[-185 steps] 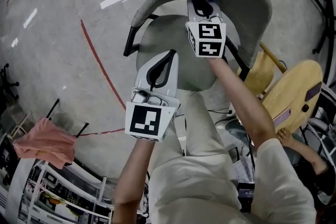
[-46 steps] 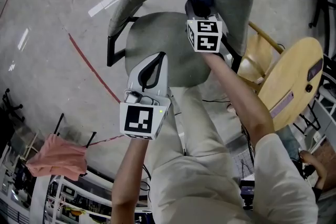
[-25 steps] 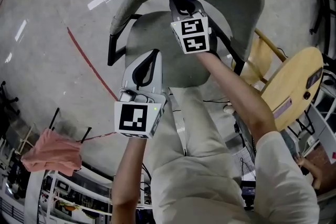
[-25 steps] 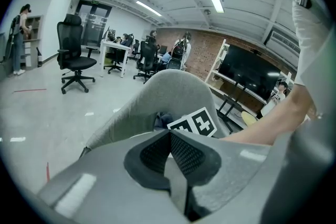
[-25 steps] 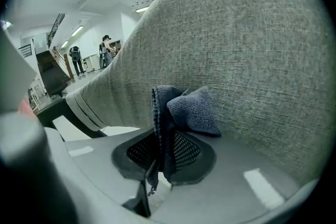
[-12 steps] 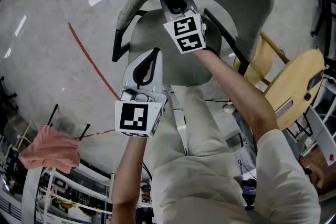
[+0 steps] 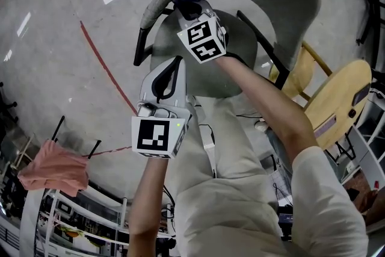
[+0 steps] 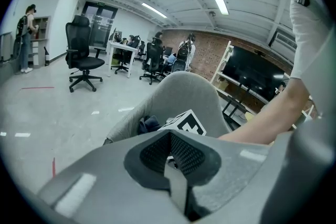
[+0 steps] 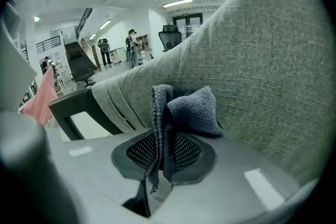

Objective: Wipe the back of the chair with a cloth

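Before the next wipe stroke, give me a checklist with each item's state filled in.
1. Cloth clamped in the right tool: ok, pinched between its jaws.
2. Cloth touching the chair back: ok, bunched against the grey fabric.
3. Left tool out of the path: ok, shut, empty, down by the seat.
4. Room to stroke on toward the armrest: not ok, the cloth is already near that end; the other way looks open.
5. Back already wiped clean: cannot tell.
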`<move>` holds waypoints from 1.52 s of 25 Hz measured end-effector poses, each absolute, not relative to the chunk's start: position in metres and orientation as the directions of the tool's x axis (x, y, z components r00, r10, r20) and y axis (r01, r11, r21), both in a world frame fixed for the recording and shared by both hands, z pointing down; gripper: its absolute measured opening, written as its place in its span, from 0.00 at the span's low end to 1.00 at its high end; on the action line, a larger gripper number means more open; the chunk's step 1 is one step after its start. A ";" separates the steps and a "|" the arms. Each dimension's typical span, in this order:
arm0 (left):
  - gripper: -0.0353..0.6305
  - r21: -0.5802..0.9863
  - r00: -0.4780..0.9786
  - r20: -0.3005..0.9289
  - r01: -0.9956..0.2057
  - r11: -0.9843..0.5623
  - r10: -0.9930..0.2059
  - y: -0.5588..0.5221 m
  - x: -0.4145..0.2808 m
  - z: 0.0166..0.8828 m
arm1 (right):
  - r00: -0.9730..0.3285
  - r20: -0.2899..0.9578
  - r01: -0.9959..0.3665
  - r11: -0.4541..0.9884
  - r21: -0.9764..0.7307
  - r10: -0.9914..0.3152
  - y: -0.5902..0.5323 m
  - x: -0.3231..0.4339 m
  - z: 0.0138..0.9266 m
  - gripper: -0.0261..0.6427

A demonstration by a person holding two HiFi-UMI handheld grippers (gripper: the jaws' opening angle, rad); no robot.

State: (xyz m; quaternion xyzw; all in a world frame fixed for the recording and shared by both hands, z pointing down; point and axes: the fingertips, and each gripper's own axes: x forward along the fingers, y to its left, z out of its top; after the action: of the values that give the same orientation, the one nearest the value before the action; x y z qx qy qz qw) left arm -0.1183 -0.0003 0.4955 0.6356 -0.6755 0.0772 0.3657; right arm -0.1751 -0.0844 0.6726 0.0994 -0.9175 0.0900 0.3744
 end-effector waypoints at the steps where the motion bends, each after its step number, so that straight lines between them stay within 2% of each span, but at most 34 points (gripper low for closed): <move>1: 0.06 0.360 0.073 0.592 -0.915 0.183 -0.803 0.001 -0.119 0.495 | -0.699 0.707 -0.243 0.966 -0.094 -0.107 -0.082 -0.177 0.674 0.15; 11: 0.06 0.356 0.055 0.588 -0.914 0.196 -0.807 0.011 -0.122 0.494 | -0.694 0.717 -0.092 0.979 -0.185 0.070 -0.038 -0.189 0.686 0.15; 17: 0.06 0.357 0.057 0.589 -0.913 0.196 -0.806 0.014 -0.120 0.494 | -0.673 0.716 0.047 0.977 -0.207 0.184 -0.006 -0.192 0.686 0.15; 22: 0.06 0.351 0.068 0.583 -0.920 0.175 -0.810 0.015 -0.115 0.488 | -0.651 0.690 0.153 0.945 -0.288 0.316 0.020 -0.192 0.680 0.15; 27: 0.06 0.349 0.081 0.587 -0.923 0.162 -0.806 0.022 -0.108 0.481 | -0.683 0.671 0.014 0.924 -0.381 0.287 0.016 -0.180 0.675 0.15; 38: 0.06 0.327 0.121 0.553 -0.942 0.082 -0.824 0.036 -0.086 0.452 | -0.781 0.615 -0.159 0.919 -0.361 0.106 0.003 -0.123 0.591 0.15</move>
State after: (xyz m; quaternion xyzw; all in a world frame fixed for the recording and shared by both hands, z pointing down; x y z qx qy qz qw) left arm -0.0858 0.0361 0.4518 0.6718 -0.6571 0.0890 0.3301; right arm -0.1228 0.0030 0.5910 0.0142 -0.9222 0.2007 0.3303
